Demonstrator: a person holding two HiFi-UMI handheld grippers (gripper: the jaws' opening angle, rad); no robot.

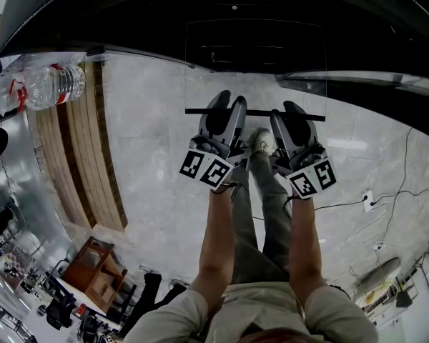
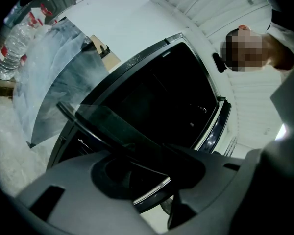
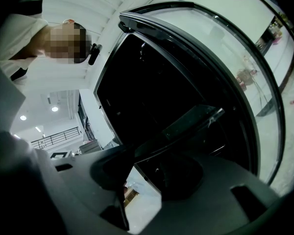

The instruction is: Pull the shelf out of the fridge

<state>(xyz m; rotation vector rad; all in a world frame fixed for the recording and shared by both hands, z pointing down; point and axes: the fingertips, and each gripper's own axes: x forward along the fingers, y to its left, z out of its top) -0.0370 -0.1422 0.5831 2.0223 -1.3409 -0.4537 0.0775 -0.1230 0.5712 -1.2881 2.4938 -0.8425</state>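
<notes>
A clear glass shelf [image 1: 254,70] with a black front strip is held level in front of the black fridge [image 1: 200,13]; its far part lies against the dark opening. My left gripper [image 1: 225,111] and right gripper [image 1: 298,114] are side by side at the front strip, each shut on that edge. In the left gripper view the shelf [image 2: 103,121] runs edge-on from the upper left into my left gripper [image 2: 147,165], with the fridge [image 2: 161,82] behind. The right gripper view shows the shelf [image 3: 196,119] slanting into my right gripper [image 3: 147,168] before the fridge opening [image 3: 147,72].
A water bottle [image 1: 53,84] sits in the open fridge door at the left, also showing as the bottle [image 2: 10,48]. Wooden boards [image 1: 79,156] and a wooden crate [image 1: 93,266] lie left on the floor. Cables [image 1: 386,191] trail at the right. My feet [image 1: 261,141] are below the shelf.
</notes>
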